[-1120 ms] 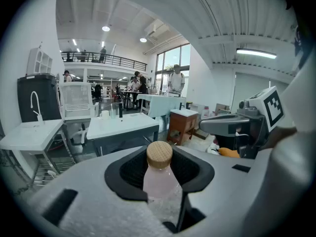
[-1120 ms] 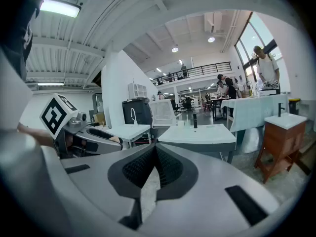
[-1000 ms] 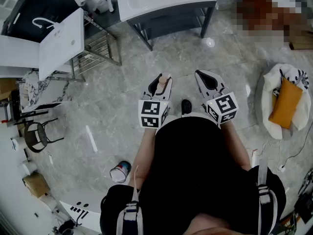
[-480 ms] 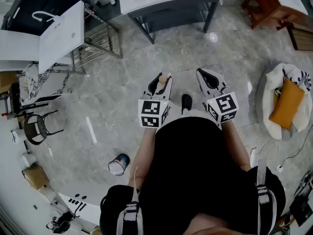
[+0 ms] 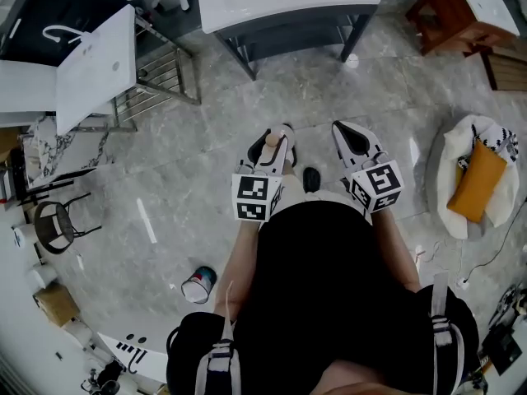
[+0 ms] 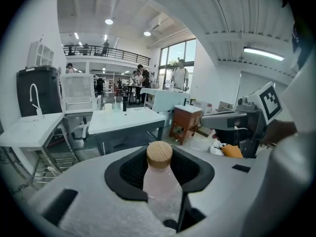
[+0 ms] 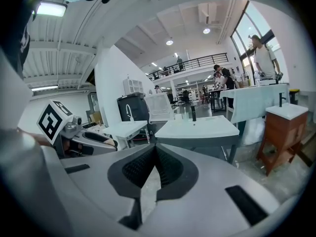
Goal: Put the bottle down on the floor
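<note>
A small pale pink bottle [image 6: 159, 186] with a round wooden cap sits upright between the jaws of my left gripper [image 6: 160, 174], which is shut on it. In the head view the bottle's cap [image 5: 271, 140] pokes out at the tip of the left gripper [image 5: 274, 145], held level above the grey marble floor [image 5: 198, 179]. My right gripper [image 5: 352, 137] is beside it, to the right, at about the same height. Its jaws meet at the tips in the right gripper view [image 7: 154, 149], with nothing between them.
A white-topped grey table [image 5: 280, 2] stands ahead. A white sink unit on a metal rack [image 5: 107, 64] is at left, a brown wooden stool [image 5: 457, 6] at far right. A white cushion with an orange pillow [image 5: 476, 179] lies right. A paint can [image 5: 198, 286] sits on the floor behind left.
The view has shifted slightly; both grippers keep their pose relative to the body, the left one still holding the bottle. The blurred patch at top right is gone.
</note>
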{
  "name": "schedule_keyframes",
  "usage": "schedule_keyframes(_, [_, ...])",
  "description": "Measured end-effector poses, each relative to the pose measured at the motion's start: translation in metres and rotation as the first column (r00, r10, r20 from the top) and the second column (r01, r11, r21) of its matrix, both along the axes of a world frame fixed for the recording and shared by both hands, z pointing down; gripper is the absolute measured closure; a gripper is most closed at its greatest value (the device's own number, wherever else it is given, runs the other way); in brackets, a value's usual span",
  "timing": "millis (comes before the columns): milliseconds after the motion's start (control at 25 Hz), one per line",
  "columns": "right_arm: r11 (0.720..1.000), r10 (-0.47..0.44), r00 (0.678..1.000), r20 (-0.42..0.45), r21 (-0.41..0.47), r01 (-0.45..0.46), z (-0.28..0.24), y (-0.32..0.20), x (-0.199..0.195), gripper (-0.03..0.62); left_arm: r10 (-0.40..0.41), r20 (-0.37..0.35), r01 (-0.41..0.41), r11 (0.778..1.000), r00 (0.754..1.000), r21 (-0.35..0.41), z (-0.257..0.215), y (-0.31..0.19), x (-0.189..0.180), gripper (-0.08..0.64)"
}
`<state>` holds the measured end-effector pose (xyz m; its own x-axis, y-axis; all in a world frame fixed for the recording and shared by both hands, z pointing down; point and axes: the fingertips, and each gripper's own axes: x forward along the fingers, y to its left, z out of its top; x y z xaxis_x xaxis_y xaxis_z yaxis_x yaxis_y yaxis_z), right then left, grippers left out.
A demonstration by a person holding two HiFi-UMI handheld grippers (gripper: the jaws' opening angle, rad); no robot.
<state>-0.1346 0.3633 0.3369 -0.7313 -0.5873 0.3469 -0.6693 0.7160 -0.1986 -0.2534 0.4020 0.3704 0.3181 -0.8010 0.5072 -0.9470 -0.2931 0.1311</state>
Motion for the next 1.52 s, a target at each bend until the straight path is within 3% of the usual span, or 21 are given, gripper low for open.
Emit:
schedule_keyframes(320, [1.0,-0.013,1.0,0.018,-0.019,0.014,-0.023,-0.091,-0.054,0.588,0.069,0.003,-0.069,0.996,0.998,0.05,-0.016,-0.097,-0.04,0.411])
schedule_keyframes(560, [0.997,0.081,0.997,0.01,0.004,-0.081,-0.035,-0.145,-0.077,0.589,0.141,-0.022,-0.138,0.985,0.99,0.103,-0.021,-0.154,-0.069,0.411])
schedule_keyframes(720, [0.992,0.124,0.992,-0.014,-0.004,-0.124,-0.031,-0.171,-0.079,0.588,0.164,-0.024,-0.161,0.982,0.986,0.099,-0.023,-0.185,-0.078,0.411])
schedule_keyframes(880, [0.991,0.128,0.991,-0.026,-0.027,-0.129,-0.023,-0.195,-0.081,0.588,0.173,-0.021,-0.171,0.982,0.985,0.084,-0.019,-0.21,-0.079,0.411])
schedule_keyframes(1200, [0.995,0.091,0.996,-0.008,-0.03,-0.091,-0.014,-0.254,-0.085,0.588,0.118,-0.024,-0.117,0.992,0.993,0.047,-0.008,-0.259,-0.081,0.411])
schedule_keyframes(1520, [0.997,0.079,0.997,0.015,0.01,-0.079,-0.02,-0.332,-0.048,0.589,0.137,-0.001,-0.137,0.988,0.991,0.071,-0.023,-0.335,-0.041,0.411])
